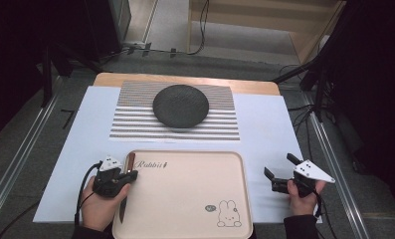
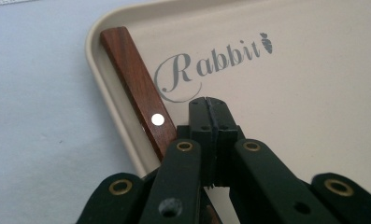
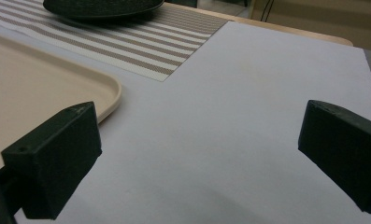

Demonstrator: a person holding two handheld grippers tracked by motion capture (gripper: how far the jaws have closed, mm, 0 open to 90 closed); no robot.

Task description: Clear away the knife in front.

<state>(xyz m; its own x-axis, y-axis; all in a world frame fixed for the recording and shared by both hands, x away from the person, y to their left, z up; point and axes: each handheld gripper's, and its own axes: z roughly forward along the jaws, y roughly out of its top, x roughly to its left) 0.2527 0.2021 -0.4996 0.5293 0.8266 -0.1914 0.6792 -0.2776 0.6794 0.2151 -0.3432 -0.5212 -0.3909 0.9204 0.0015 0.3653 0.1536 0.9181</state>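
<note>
Left gripper (image 1: 127, 175) hangs over the tray's (image 1: 245, 199) left rim with its jaws pressed together on nothing, their tips just beside the knife (image 1: 126, 180), which lies along the inside of that rim, wooden handle (image 2: 139, 86) toward the far left corner and blade running back to the near edge. Right gripper (image 1: 280, 172) rests spread wide and empty over the white sheet (image 1: 264, 124) off the tray's right edge. To lift the knife well, I judge the left jaws must first open, then straddle the handle across its width near the rivet, keeping clear of the raised rim that crowds it on one side. Open room lies toward the tray's bare middle and across the white sheet; the striped mat (image 1: 220, 124) and dark plate (image 1: 180, 104) sit well apart at the far edge.
</note>
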